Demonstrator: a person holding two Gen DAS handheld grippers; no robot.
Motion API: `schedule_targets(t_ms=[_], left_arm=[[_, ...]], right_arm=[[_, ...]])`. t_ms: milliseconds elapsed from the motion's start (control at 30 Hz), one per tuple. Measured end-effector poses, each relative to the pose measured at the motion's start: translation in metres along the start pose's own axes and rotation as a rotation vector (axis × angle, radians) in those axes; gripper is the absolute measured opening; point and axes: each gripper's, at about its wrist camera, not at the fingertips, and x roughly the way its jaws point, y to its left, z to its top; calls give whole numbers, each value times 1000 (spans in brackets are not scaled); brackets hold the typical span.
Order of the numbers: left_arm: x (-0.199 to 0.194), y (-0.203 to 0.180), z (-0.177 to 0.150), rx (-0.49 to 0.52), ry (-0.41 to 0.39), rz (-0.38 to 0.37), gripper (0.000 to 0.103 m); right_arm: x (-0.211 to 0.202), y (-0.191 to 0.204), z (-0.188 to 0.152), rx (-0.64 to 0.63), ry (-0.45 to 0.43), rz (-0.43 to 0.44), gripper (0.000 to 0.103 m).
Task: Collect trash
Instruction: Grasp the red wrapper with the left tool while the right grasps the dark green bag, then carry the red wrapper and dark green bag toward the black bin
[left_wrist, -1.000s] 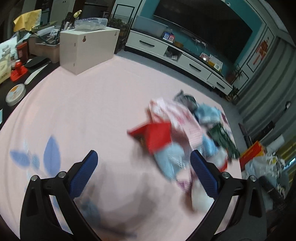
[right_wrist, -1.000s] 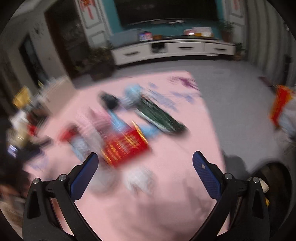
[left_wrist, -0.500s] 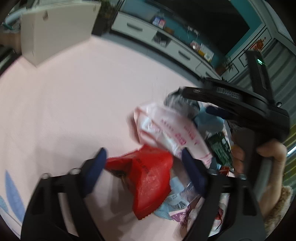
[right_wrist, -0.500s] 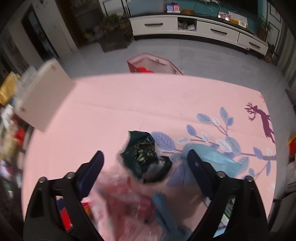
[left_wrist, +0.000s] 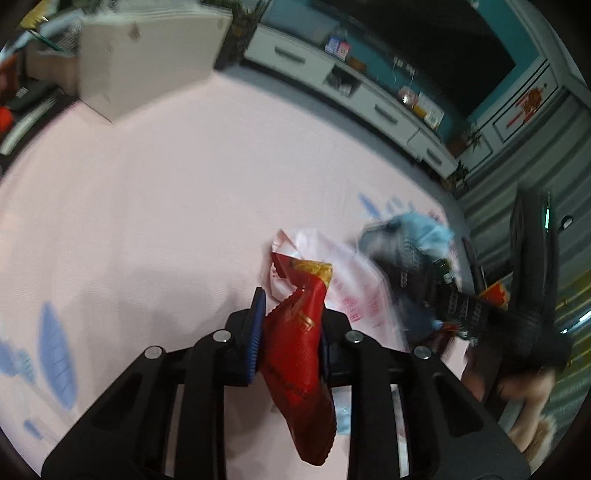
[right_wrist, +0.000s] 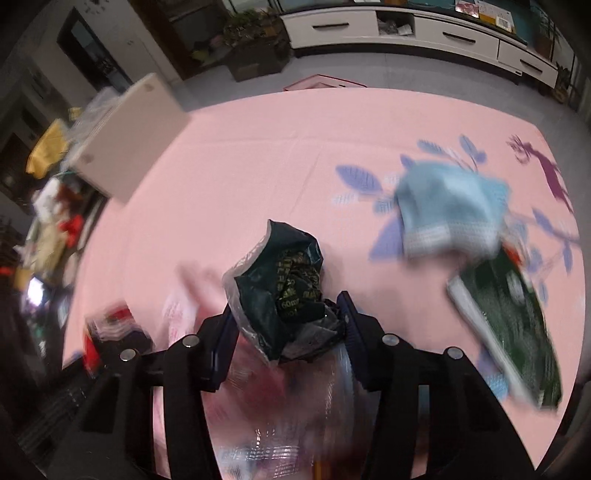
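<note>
Clearly both grips are on thin, crumpled film, and that is where trouble could start. The left gripper (left_wrist: 288, 332) has just been closing, and its jaws now pinch a red wrapper (left_wrist: 295, 354) narrowly near its upper part, so the long lower end hangs free toward 6 o'clock; a quick swing could let the slick film slide out. The right gripper (right_wrist: 286, 328) has also been closing, and its jaws clamp a dark green wrapper (right_wrist: 284, 288) bunched with clear plastic. The wad is springy, so the hold may be on loose folds rather than the bulk, and part could drop away on lifting.

Other trash lies on the pink mat (right_wrist: 240, 166): a light blue packet (right_wrist: 447, 206) at 2 o'clock of the right gripper and a long green packet (right_wrist: 517, 325) at 3 o'clock. In the left view a pink-printed white bag (left_wrist: 347, 280) lies just behind the red wrapper; the two may be snagged, and the bag might get dragged along.
</note>
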Motion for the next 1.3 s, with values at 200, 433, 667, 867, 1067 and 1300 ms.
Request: schedule_targets(t_ms=[200,433,667,867,1067,1300], left_arm=[[-65,-10,-37,7,-144,-2,25],[-95,7,-98,-72,-153,-21,26],[-122,-20,-129,26,-195,-53,26],[-143,-51,-146,116,-243,-82,27],[-147,-81,-161,182,-248,-91,27],[-149,-115,-181,266,-240,-112,27]], right_arm=[[-71,8,-48,1,-166,-33,52],[-138,4,-101,19,-311,-18,52],[-170,-10,-165,25,-395,-13,53],[-178,-23,-196,78,-410,-42,53],[-197,-36,-206,112,-468,-71,54],[-234,-45,-220,135,-563,-121,54]])
